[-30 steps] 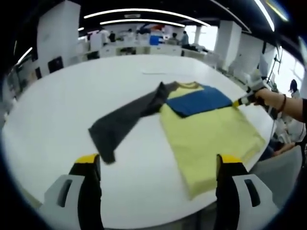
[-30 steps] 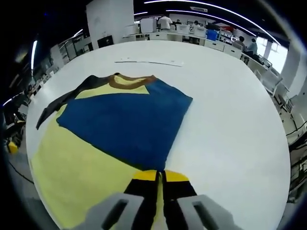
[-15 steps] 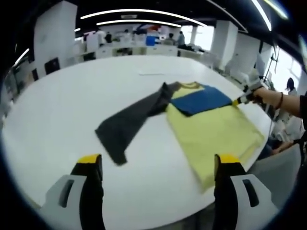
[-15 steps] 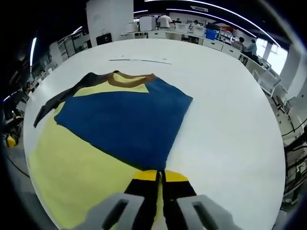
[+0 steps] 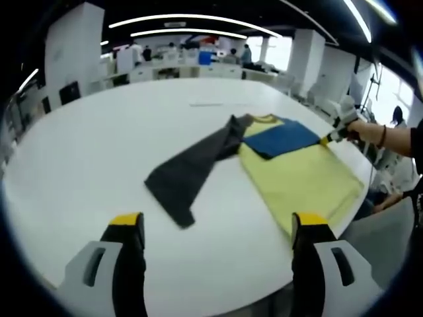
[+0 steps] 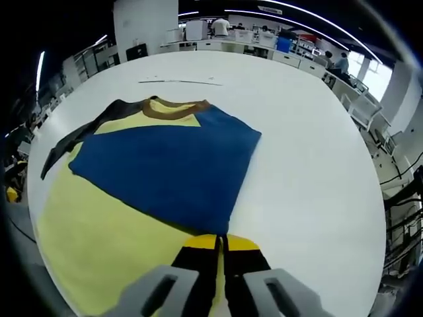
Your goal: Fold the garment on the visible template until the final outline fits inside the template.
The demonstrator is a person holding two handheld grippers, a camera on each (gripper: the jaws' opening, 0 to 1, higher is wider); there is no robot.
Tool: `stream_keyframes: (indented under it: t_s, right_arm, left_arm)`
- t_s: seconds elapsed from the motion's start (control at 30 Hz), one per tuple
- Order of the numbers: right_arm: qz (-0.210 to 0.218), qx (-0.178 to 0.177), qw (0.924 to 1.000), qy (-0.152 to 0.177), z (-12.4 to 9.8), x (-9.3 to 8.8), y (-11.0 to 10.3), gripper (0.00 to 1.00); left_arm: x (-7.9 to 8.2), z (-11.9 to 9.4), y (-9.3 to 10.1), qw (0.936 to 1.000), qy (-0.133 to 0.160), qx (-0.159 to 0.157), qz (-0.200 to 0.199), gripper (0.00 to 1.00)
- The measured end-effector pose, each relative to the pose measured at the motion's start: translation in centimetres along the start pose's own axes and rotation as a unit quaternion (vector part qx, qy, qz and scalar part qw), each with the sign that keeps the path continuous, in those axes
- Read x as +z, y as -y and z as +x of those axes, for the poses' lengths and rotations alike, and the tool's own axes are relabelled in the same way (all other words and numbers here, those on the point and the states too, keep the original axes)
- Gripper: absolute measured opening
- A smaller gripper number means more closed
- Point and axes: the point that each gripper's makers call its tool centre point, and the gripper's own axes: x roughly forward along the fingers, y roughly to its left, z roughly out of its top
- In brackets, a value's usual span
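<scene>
Right gripper [image 6: 221, 241] first: its yellow-tipped fingers [image 6: 198, 243] are pressed tight together, clenched on the edge of the garment [image 6: 119, 218], right where the blue sleeve [image 6: 165, 168] ends in a corner over the yellow body. The cloth is soft, matte knit, lying flat and smooth. That blue sleeve is folded in across the chest as a broad, neat-edged panel; above it sits a brown ribbed collar [image 6: 173, 109].

Over to the left gripper [image 5: 215, 228]: fingers [image 5: 127, 224] spread wide, released, grasping nothing, hovering over bare bench short of the shirt. Ahead of them the dark grey sleeve [image 5: 192, 173] stretches out from the shoulder as a long, tapering strip, slightly rumpled near the collar. The yellow body [image 5: 301, 181] lies beside it, a long rectangle reaching the bench's near edge. The bench [image 5: 86, 145] is wide, round-edged, glossy white. At the far side, a person's hand [image 5: 360, 129] holds the other gripper at the shirt.
</scene>
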Motion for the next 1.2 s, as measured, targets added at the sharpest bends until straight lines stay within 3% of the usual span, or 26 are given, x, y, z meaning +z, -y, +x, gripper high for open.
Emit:
stream_keyframes:
  t_s: [0.27,0.37,0.47,0.7,0.97,1.2]
  right_arm:
    - [0.012,0.000,0.9999,0.000,0.0,0.0,0.2,0.00]
    - [0.049,0.004,0.9988,0.002,-0.1,0.0,0.1,0.00]
    - [0.054,0.001,0.9985,0.008,-0.4,0.0,0.2,0.01]
    - [0.064,-0.016,0.9971,0.037,-1.8,1.1,0.5,0.33]
    - [0.062,0.010,0.9961,0.061,-3.4,2.1,-2.5,0.48]
    - [0.036,0.054,0.9946,0.081,-4.5,3.6,-7.0,0.48]
  left_arm:
    - [0.2,-0.1,-0.1,1.0000,0.004,0.000,0.001,0.88]
    - [0.2,-0.2,-0.2,1.0000,0.007,0.001,0.002,0.88]
    - [0.2,-0.2,-0.2,1.0000,0.007,0.002,0.003,0.90]
    - [0.4,-0.3,-0.6,0.9999,0.010,0.007,0.005,0.96]
    - [0.8,-0.4,-1.0,0.9997,0.013,-0.001,0.019,0.96]
    - [1.4,-0.6,-1.8,0.9995,0.019,-0.004,0.026,0.96]
